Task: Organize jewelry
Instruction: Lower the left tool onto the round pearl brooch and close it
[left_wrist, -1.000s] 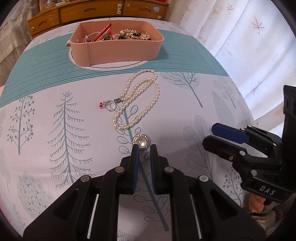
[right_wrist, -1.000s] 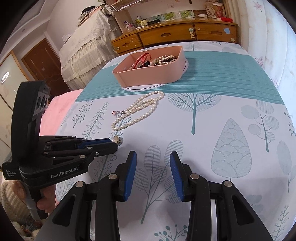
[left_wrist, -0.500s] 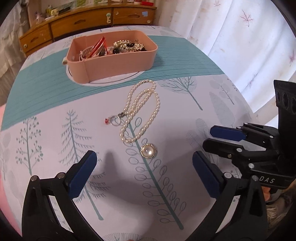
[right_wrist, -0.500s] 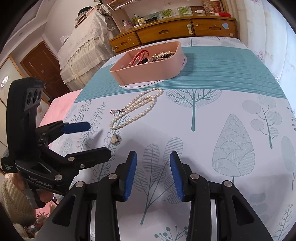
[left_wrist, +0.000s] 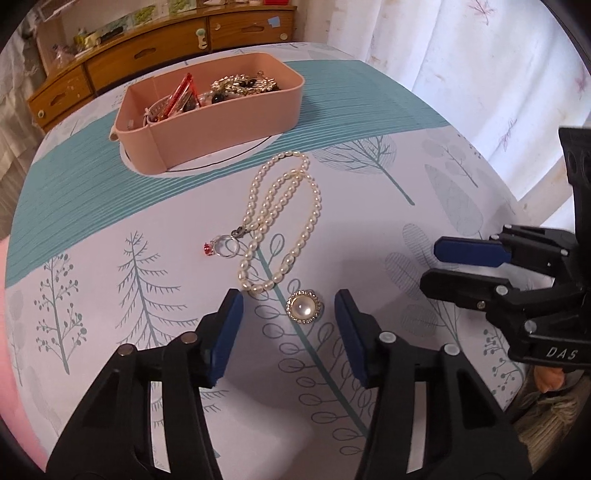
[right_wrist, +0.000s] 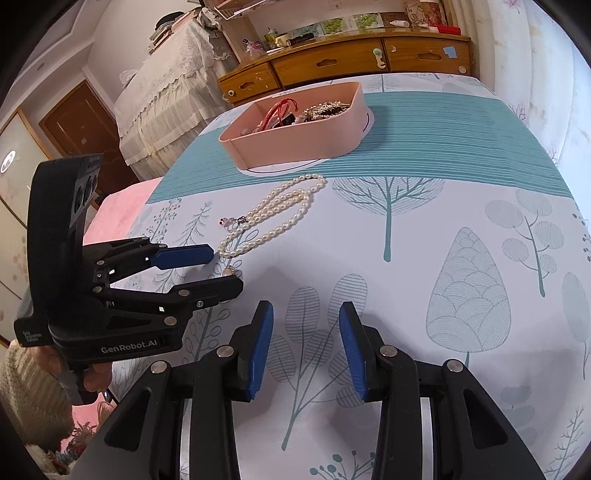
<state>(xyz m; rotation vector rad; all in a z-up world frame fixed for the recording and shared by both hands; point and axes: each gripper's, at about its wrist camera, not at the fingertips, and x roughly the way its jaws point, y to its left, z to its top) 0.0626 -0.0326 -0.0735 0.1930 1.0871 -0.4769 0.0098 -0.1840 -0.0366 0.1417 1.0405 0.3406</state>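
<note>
A round pearl brooch (left_wrist: 305, 312) with a gold rim lies on the tree-print cloth. My left gripper (left_wrist: 287, 314) points down over it with a blue pad on either side. Its jaws are closing and neither pad touches the brooch. Just beyond lie a looped pearl necklace (left_wrist: 280, 218) and a silver ring with a red stone (left_wrist: 221, 246). A pink box (left_wrist: 221, 122) of jewelry stands further back. My right gripper (right_wrist: 304, 347) hovers open over bare cloth with nothing between its fingers. From the right wrist view, the left gripper (right_wrist: 225, 269) half hides the brooch (right_wrist: 229, 271).
A wooden chest of drawers (left_wrist: 147, 62) stands behind the table. A pale curtain (left_wrist: 480, 74) hangs along the right edge. Pink bedding (right_wrist: 118, 206) lies past the left edge. The right gripper (left_wrist: 430, 266) sits to the right of the brooch.
The left gripper was shut just short of the brooch, opened wide, and now its pads have narrowed around the brooch. It also rolled slightly. The right gripper has not moved.
</note>
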